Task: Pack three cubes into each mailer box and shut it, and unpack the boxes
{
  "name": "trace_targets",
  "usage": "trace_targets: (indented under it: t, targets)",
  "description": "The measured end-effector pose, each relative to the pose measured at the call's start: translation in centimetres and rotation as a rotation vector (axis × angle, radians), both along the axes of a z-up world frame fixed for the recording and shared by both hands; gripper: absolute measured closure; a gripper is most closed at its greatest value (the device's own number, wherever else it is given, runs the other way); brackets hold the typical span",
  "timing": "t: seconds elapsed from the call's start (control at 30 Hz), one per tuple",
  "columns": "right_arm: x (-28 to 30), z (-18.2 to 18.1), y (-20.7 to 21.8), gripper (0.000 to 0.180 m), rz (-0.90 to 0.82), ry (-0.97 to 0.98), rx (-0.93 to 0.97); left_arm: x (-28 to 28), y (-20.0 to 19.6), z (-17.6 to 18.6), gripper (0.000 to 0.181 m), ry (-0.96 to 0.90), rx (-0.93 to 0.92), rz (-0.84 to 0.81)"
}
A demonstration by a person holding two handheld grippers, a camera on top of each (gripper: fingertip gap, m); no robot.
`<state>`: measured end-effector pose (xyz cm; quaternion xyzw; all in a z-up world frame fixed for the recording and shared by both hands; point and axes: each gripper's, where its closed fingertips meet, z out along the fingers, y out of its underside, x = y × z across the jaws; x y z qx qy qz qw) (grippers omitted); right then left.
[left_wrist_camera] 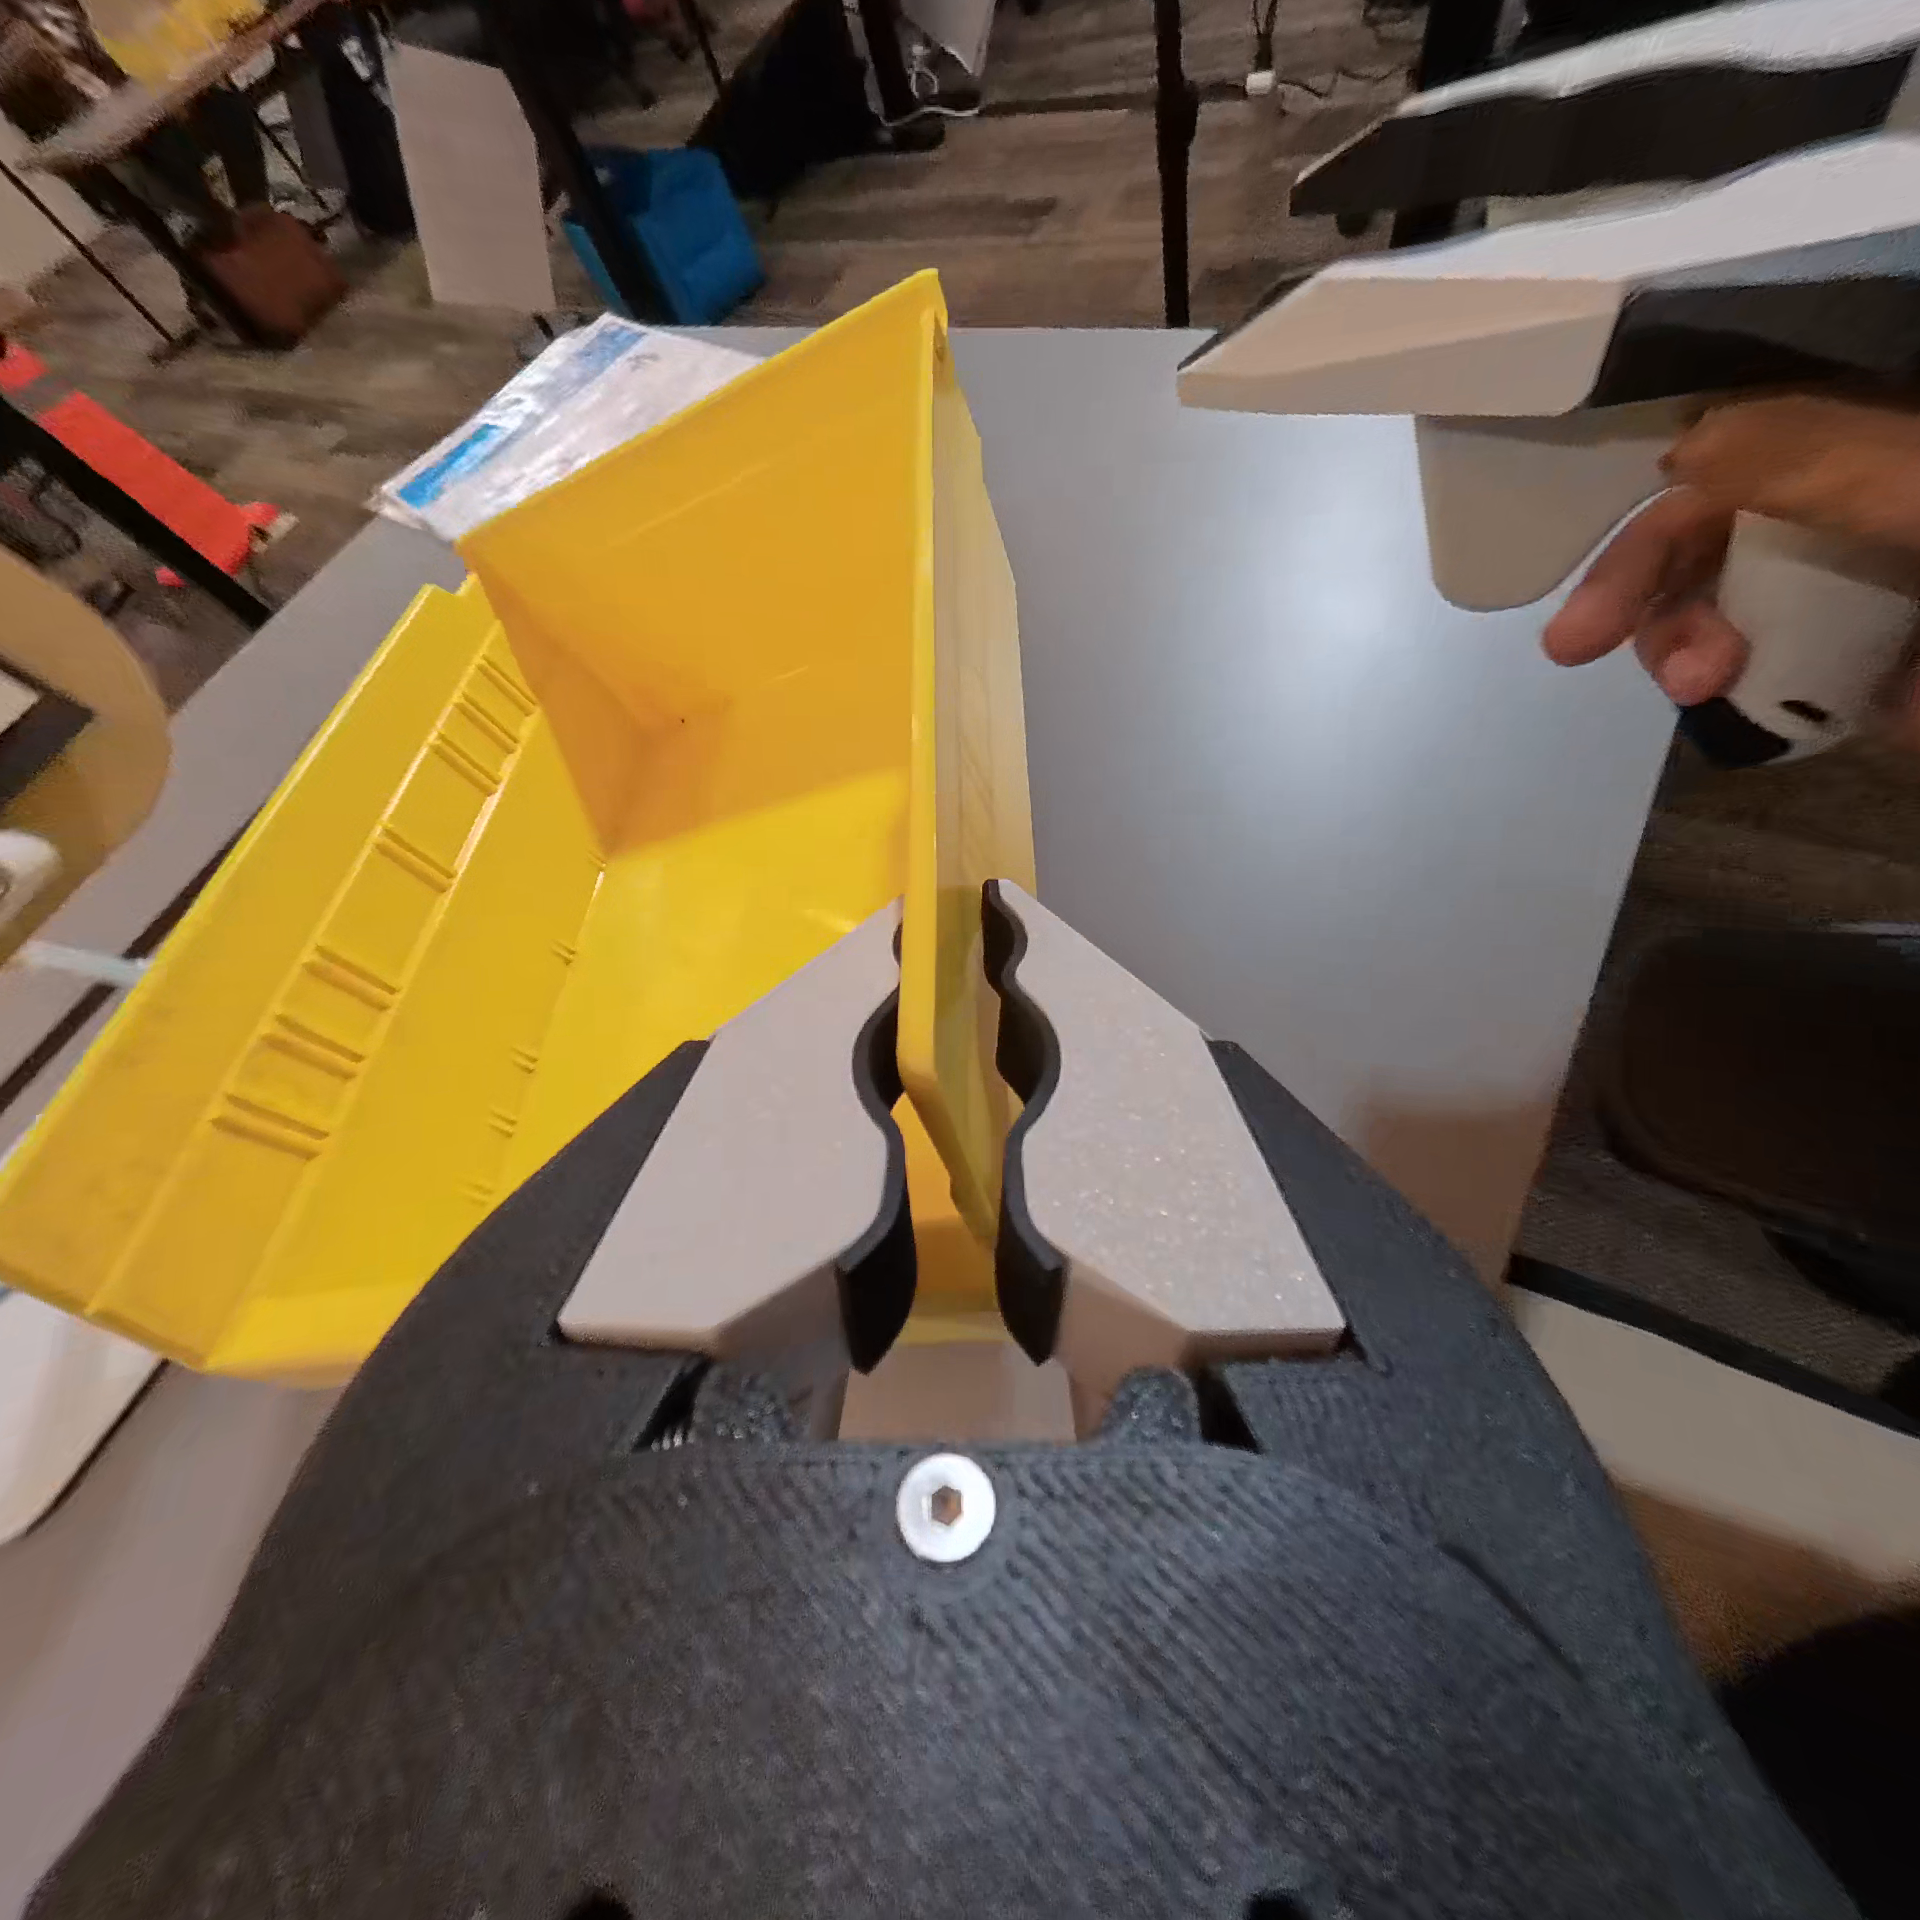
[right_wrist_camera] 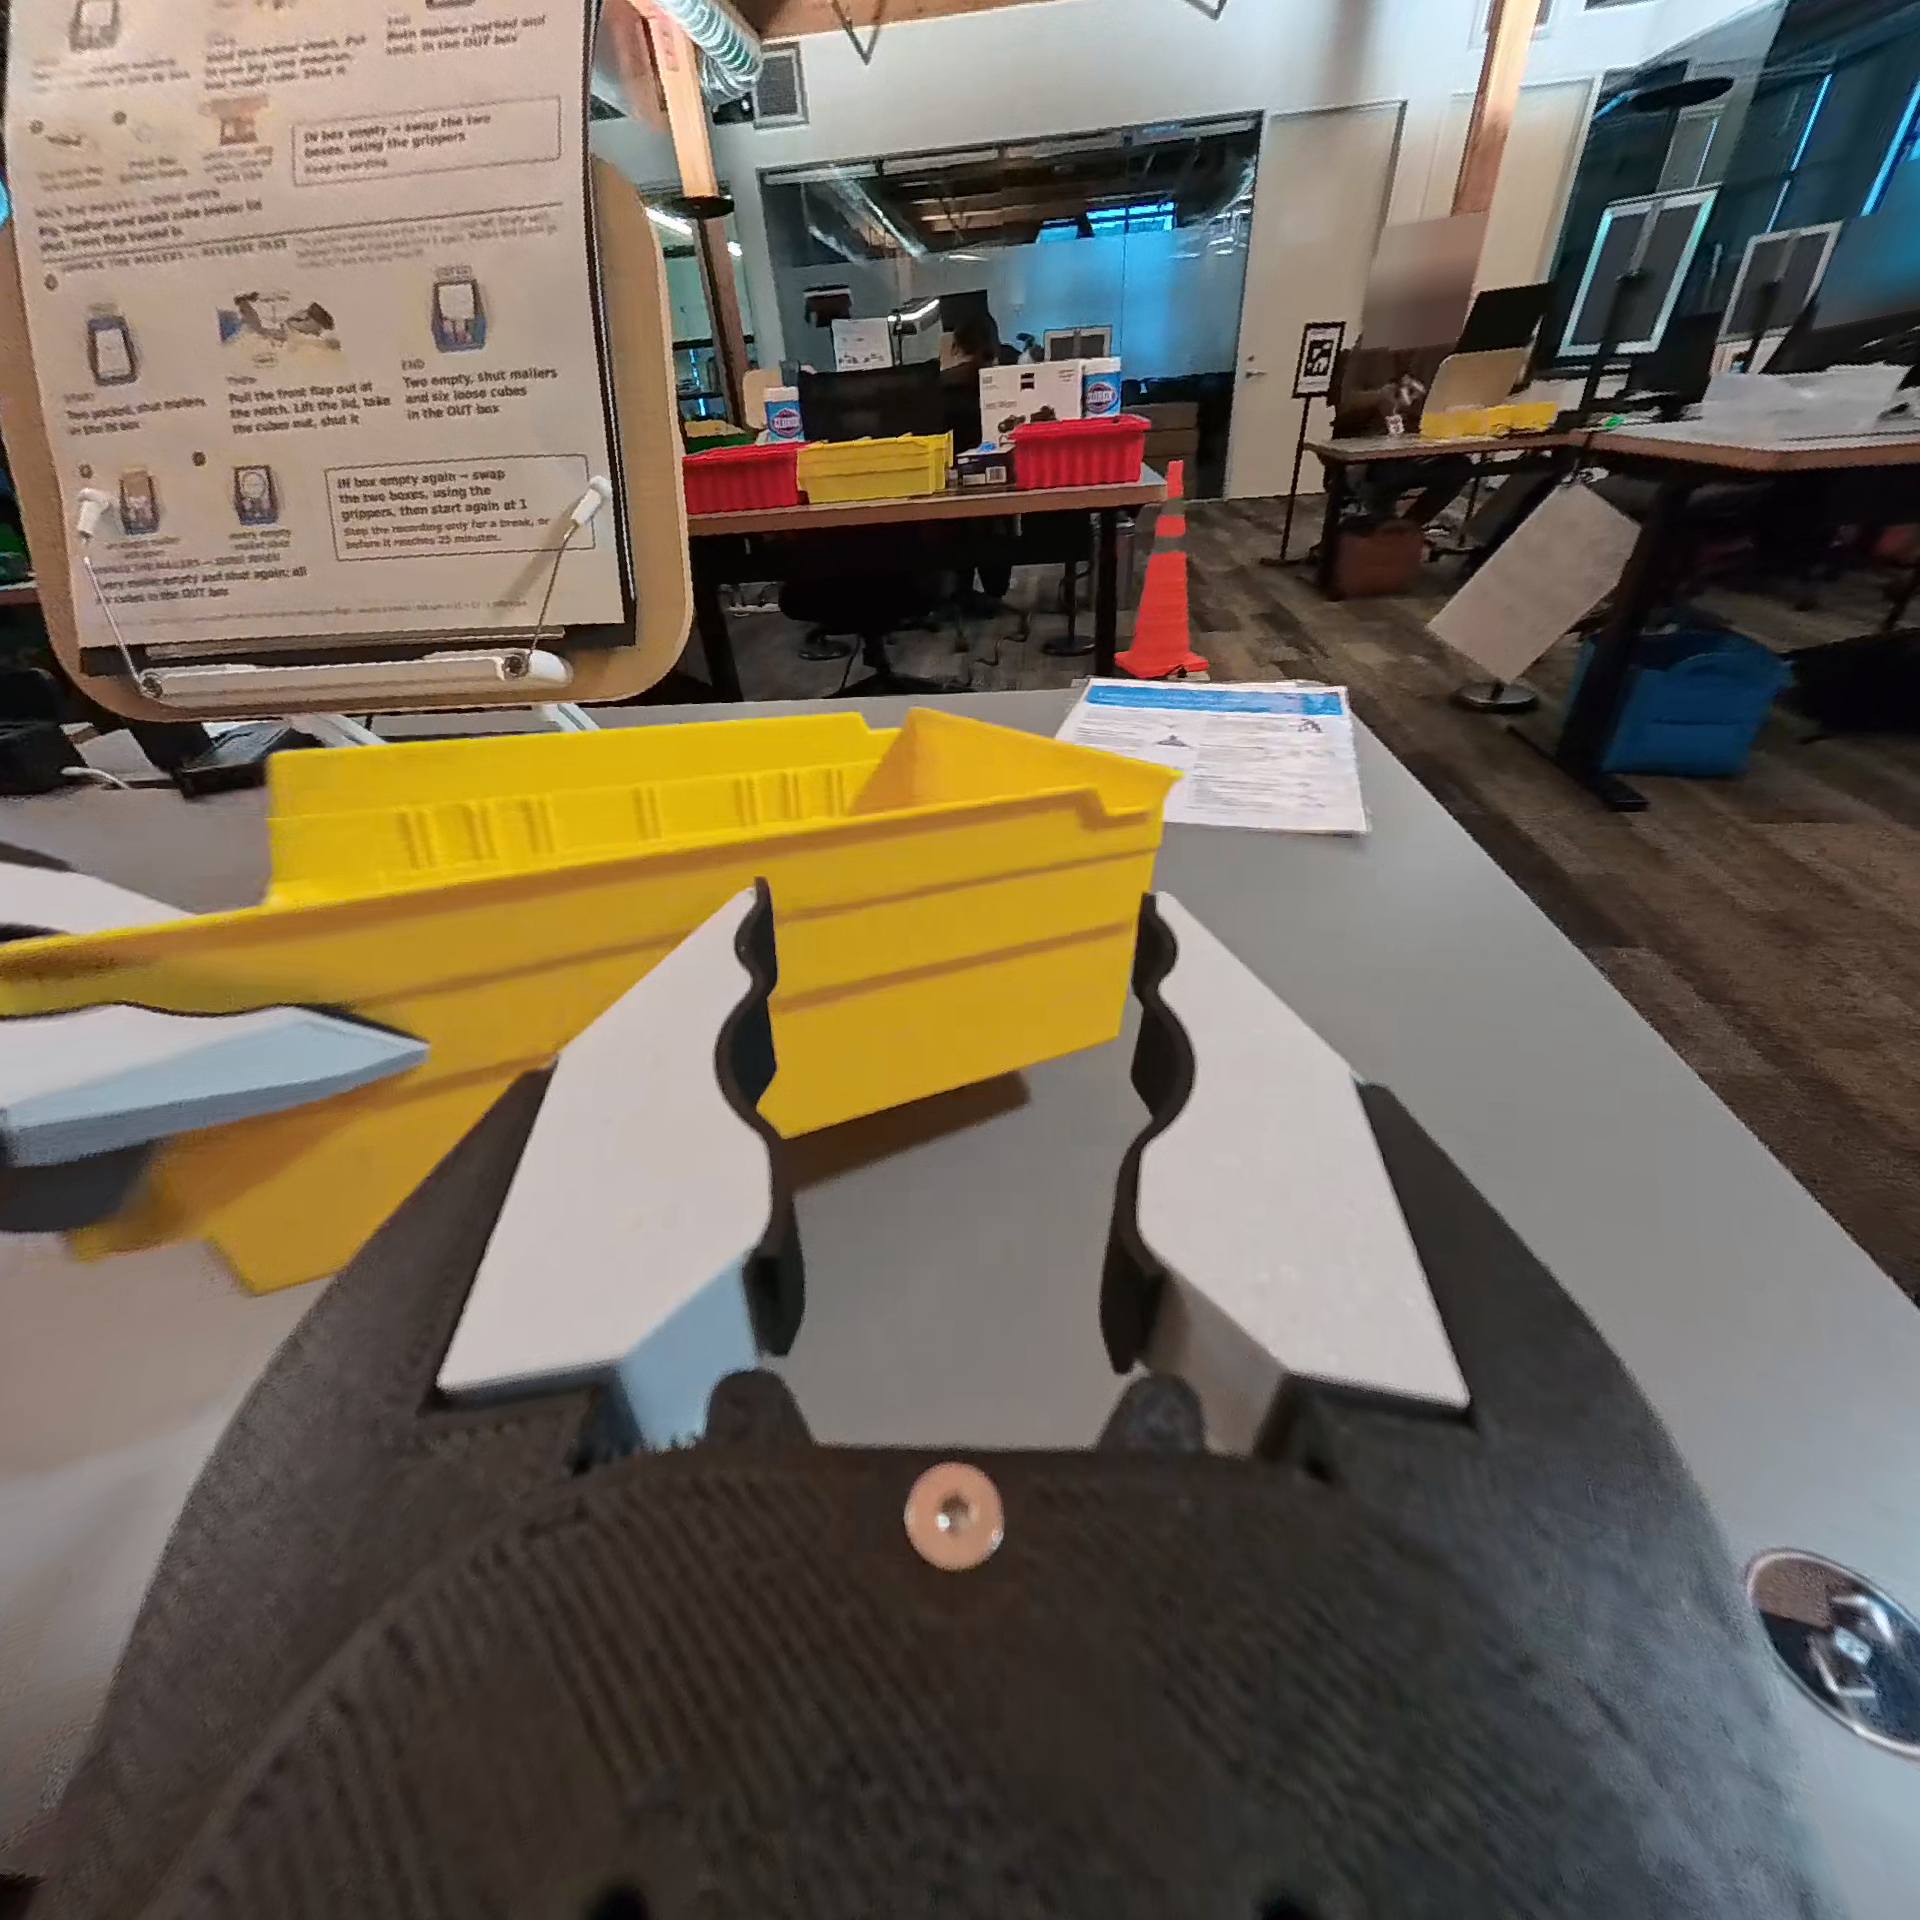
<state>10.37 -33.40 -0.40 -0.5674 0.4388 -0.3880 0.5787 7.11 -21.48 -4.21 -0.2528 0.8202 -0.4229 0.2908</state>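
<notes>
Left wrist view: left claw (left_wrist_camera: 951, 1049) pinches the yellow bin's (left_wrist_camera: 343, 997) near side wall, its long axis running ahead; right claw (right_wrist_camera: 951, 1132) gapes empty to the right.

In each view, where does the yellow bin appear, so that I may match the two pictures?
Left wrist view: the yellow bin fills the centre and left; the left gripper is shut on its side wall.
Right wrist view: the bin spans left to centre, tilted, behind the open right gripper.
Shared landmark: the printed sheet on the grey table.
</notes>
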Motion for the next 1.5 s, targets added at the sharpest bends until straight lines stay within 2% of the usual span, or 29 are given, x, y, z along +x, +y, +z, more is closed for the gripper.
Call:
trace_targets:
  t: [0.27,0.4,0.5,0.6,0.67,0.73,0.77,0.83,0.93,0.97,1.03,1.1,1.2,1.27,1.3,1.43,1.5]
  targets:
    - [-1.1,-1.3,-0.2,0.106,-0.002,0.045,-0.019,2.1,-4.1,-3.0,0.177,-0.052,-0.053,0.015]
    - [-1.0,-1.9,-0.4,0.105,-0.012,0.058,-0.027,2.3,-6.0,-2.5,0.178,-0.055,-0.118,-0.008]
    - [-1.0,-1.5,-0.4,0.105,0.002,0.04,0.013,1.6,-5.5,-0.6,0.16,-0.081,-0.161,-0.029]
    - [-1.9,-1.7,2.1,0.103,0.074,0.039,0.101,0.3,-1.7,1.0,0.147,-0.077,-0.209,-0.014]
    - [-2.6,-3.1,5.6,0.091,0.153,0.099,0.12,-0.4,2.1,0.5,0.143,-0.023,-0.21,0.017]
    - [-2.6,-4.5,8.0,0.08,0.152,0.15,0.048,-0.7,6.8,-1.1,0.141,0.044,-0.193,0.095]
    - [-2.3,-4.8,8.4,0.079,0.12,0.152,-0.003,-0.9,9.1,-2.0,0.14,0.07,-0.19,0.137]
    - [-1.5,-5.4,8.0,0.09,0.034,0.16,-0.077,-1.4,13.5,-3.6,0.142,0.1,-0.204,0.226]
    - [-0.8,-6.6,8.4,0.079,0.057,0.202,-0.103,-2.3,19.5,-3.3,0.166,0.026,-0.35,0.401]
    - [-0.5,-7.1,8.6,0.079,0.076,0.225,-0.111,-2.8,21.3,-2.8,0.168,-0.018,-0.41,0.447]
    - [0.1,-7.9,8.7,0.07,0.115,0.248,-0.129,-4.0,24.4,-2.6,0.166,-0.039,-0.491,0.543]
    - [0.6,-8.0,8.3,0.069,0.16,0.249,-0.136,-4.9,25.8,-3.2,0.159,0.018,-0.517,0.567]
    - [2.5,-7.9,4.7,0.108,0.063,0.267,-0.152,-5.6,27.0,-3.5,0.157,0.04,-0.528,0.571]
    - [3.6,-8.1,1.7,0.157,0.005,0.277,-0.21,-6.0,27.2,-3.8,0.158,0.049,-0.527,0.568]
    - [4.1,-8.3,0.1,0.167,-0.026,0.288,-0.228,-6.2,27.1,-4.0,0.158,0.062,-0.532,0.557]
    - [5.6,-8.5,-4.3,0.174,-0.047,0.317,-0.196,-6.8,26.6,-4.1,0.157,0.059,-0.51,0.536]
    - [6.1,-8.4,-6.8,0.178,-0.085,0.324,-0.215,-6.9,27.2,-4.2,0.147,0.034,-0.473,0.571]
